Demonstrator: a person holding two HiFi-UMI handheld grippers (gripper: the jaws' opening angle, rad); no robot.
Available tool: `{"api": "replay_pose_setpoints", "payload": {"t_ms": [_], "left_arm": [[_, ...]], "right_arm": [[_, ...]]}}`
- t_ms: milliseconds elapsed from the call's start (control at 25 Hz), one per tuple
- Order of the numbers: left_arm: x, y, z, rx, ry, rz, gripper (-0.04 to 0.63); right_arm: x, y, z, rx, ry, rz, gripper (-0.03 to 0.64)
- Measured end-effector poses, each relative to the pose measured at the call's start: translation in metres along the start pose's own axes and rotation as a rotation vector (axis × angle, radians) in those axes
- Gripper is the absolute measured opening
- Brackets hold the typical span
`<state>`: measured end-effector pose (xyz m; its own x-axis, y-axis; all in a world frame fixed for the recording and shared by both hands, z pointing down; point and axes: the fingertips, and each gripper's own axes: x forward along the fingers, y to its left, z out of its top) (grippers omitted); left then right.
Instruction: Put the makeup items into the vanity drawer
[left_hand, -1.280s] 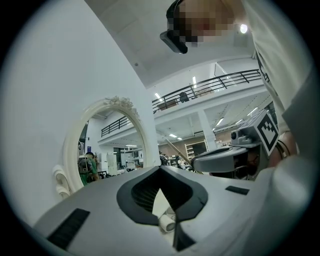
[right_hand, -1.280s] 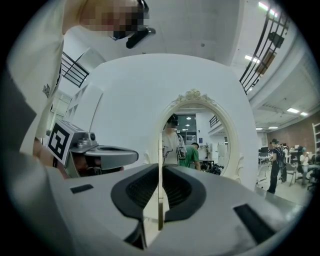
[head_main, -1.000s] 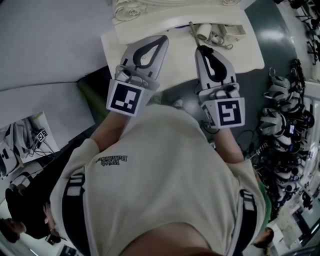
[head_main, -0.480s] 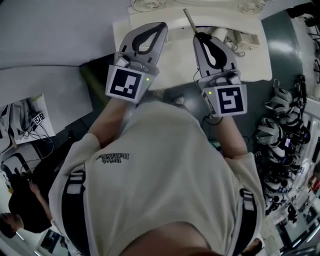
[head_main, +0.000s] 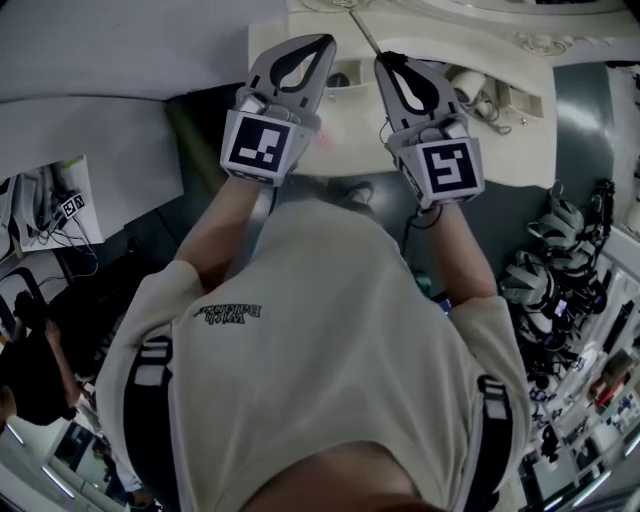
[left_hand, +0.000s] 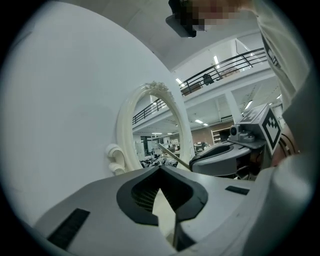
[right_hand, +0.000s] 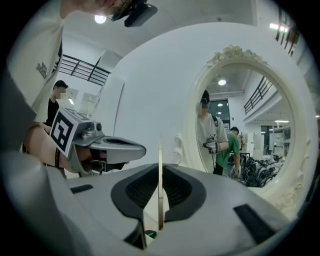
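Pale thin stick (right_hand: 160, 150) clamped in right hand-held gripper (right_hand: 160, 172), pointing forward along jaws, left hand-held gripper (left_hand: 161, 170) closed

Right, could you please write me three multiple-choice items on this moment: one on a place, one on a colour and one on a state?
1. Where is the thin stick?
A) between the jaws of the right gripper
B) flat on the vanity top
C) lying on the floor

2. What colour is the mirror frame?
A) black
B) cream-white
C) red

3. How do the jaws of the left gripper stand?
A) wide apart
B) shut on a bottle
C) together, with nothing between

Answers: 1 A, the right gripper view shows the stick upright in the closed jaws; 2 B, the ornate frame is pale all round; 3 C, the left gripper view shows the tips meeting on nothing.
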<state>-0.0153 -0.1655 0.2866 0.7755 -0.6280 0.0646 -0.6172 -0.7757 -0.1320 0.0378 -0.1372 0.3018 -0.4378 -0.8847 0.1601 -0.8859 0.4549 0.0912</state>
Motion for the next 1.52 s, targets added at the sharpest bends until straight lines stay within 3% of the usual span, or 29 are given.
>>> {"api": "replay_pose_setpoints", "payload": {"t_ms": [600,1080,1520], "left_arm": [[0.018,0.057,-0.121,-0.104,0.129,0.11,0.014],[0.025,0.059,-0.209,-0.158,0.232,0.132,0.014],[0.02,0.056,-0.241,-0.18,0.292,0.123,0.014]], "right_arm": [[0.104,0.019,-0.108,0.005,0.151,0.197,0.031],[0.14,0.042,-0.197,-0.025,0.225,0.349,0.032],[0.145,0.04,-0.239,0.017,0.316,0.337,0.055]]}}
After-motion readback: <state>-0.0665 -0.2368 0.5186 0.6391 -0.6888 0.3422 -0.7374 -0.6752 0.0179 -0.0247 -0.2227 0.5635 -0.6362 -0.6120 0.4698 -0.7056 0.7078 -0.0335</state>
